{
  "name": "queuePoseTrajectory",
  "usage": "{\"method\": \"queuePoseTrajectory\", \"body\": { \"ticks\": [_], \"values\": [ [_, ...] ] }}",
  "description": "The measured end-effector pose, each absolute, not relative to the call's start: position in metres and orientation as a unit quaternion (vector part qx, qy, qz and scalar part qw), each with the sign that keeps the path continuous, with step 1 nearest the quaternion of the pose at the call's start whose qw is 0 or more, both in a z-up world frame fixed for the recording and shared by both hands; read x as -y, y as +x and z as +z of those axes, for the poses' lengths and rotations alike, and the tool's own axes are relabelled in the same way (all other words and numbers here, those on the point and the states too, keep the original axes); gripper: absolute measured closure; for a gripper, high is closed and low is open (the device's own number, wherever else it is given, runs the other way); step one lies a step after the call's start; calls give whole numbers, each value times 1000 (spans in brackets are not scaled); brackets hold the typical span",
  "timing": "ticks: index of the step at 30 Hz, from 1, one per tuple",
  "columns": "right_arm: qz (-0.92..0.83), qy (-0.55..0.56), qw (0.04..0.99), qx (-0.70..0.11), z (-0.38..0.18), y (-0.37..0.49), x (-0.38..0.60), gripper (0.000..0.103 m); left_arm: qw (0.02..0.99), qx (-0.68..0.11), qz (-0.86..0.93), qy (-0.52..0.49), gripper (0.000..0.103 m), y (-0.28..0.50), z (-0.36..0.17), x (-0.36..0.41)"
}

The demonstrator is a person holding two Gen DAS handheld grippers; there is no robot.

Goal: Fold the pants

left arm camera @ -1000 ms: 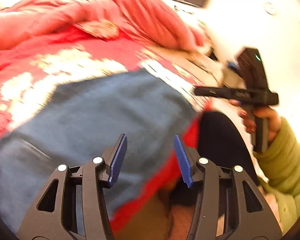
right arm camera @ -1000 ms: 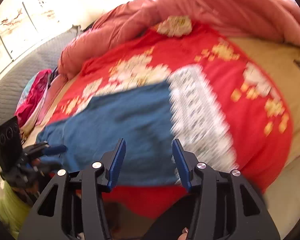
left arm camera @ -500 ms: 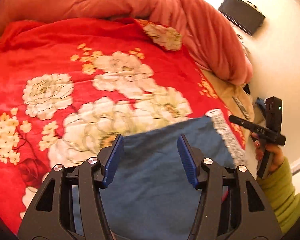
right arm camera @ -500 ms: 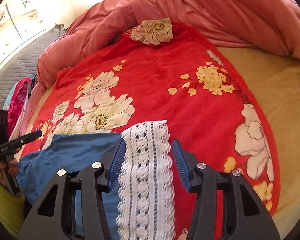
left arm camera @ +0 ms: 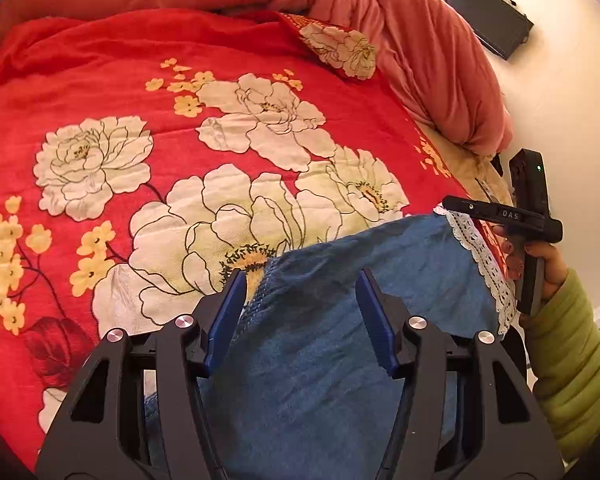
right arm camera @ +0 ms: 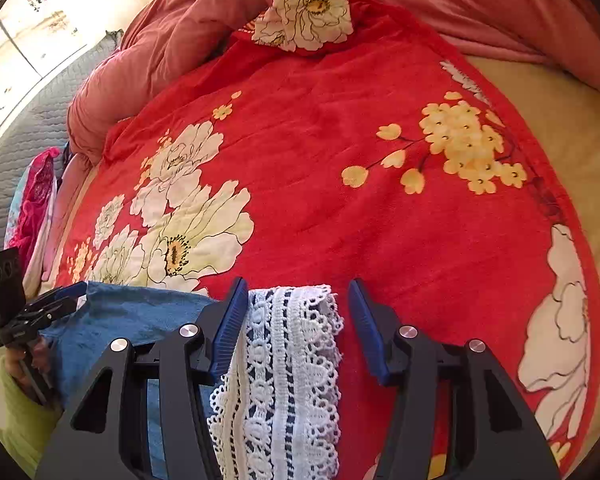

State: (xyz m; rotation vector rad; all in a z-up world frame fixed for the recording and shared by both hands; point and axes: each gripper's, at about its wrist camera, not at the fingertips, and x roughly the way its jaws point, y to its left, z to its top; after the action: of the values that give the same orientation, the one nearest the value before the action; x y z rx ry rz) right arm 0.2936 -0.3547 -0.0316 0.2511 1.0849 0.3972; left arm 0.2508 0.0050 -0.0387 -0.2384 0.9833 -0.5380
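Observation:
Blue denim pants with a white lace hem lie at the near edge of a bed with a red floral blanket. My left gripper is open, its fingers over the far left corner of the denim. My right gripper is open, its fingers either side of the lace hem, with blue denim to its left. The right gripper also shows in the left wrist view, at the lace end. The left gripper shows in the right wrist view, at the denim's left corner.
A rolled pink quilt lies along the far side of the bed. A floral pillow sits by it. Pink clothes lie at the left bed edge. A dark box stands on the floor.
Both grippers have swung from above the pants to their far edge, the views now steady. The left came to the denim corner, the right to the lace hem. Both stayed open.

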Motion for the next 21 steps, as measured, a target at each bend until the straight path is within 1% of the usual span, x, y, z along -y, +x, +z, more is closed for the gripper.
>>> {"method": "queuePoseTrajectory", "body": {
  "ticks": [4,6,10,12,13,14,16,19,21],
  "values": [
    [197,125,824,-517,-40,300,356,52,829,-478,-262,-126,54,259,-52,0],
    [204,131,821,-517,-43,300,358,50,817,-492,-264,-143,54,265,-63,0],
    [211,122,821,-516,-45,298,356,50,809,-493,-269,-171,54,266,-66,-4],
    [220,118,818,-517,-44,297,354,54,806,-492,-278,-173,55,264,-65,0],
    [225,113,818,-517,-43,295,352,63,804,-494,-282,-174,65,263,-66,4],
    [231,110,817,-517,-43,292,351,75,802,-496,-283,-175,79,262,-66,7],
    [248,115,818,-507,-38,286,348,81,801,-497,-283,-178,93,261,-67,12],
    [254,101,836,-477,-24,275,344,84,809,-485,-278,-184,96,259,-61,12],
    [254,100,850,-450,-9,271,345,84,819,-461,-282,-191,97,256,-47,8]
  ]
}}
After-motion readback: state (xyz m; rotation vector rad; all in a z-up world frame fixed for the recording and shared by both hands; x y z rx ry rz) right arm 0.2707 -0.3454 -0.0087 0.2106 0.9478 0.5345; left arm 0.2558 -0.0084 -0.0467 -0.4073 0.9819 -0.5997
